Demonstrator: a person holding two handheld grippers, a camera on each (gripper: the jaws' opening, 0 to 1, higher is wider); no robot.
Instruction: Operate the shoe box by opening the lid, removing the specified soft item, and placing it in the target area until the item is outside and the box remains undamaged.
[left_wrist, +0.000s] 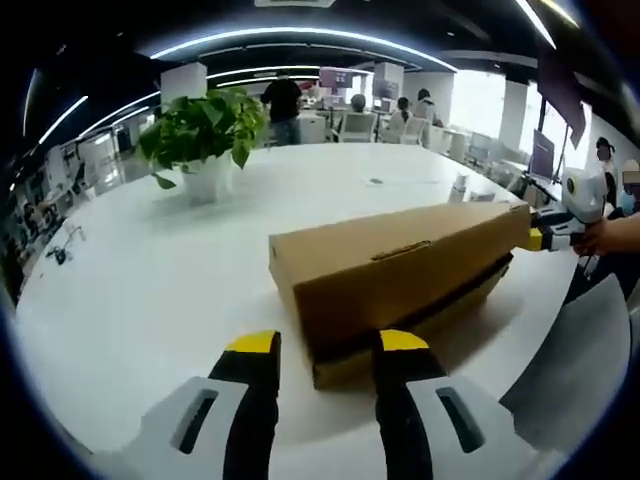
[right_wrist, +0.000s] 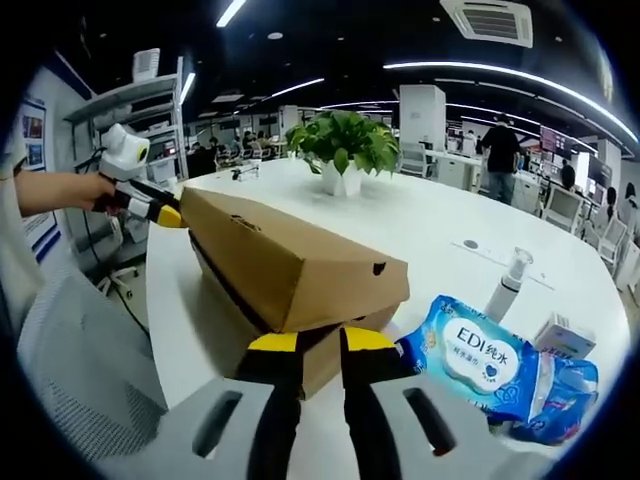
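My left claw (left_wrist: 328, 342) sits with its tips apart at one end of the shoe box (left_wrist: 400, 275), and my right claw (right_wrist: 320, 342) does likewise at the other end (lid slightly raised). Beside the box lies a wipes pack (right_wrist: 478, 362); farther back on the white table (left_wrist: 150, 290) stands a potted plant (left_wrist: 205, 135).

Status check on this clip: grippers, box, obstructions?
Left gripper and right gripper open at opposite box ends. Shoe box lid slightly raised. Wipes pack beside it.
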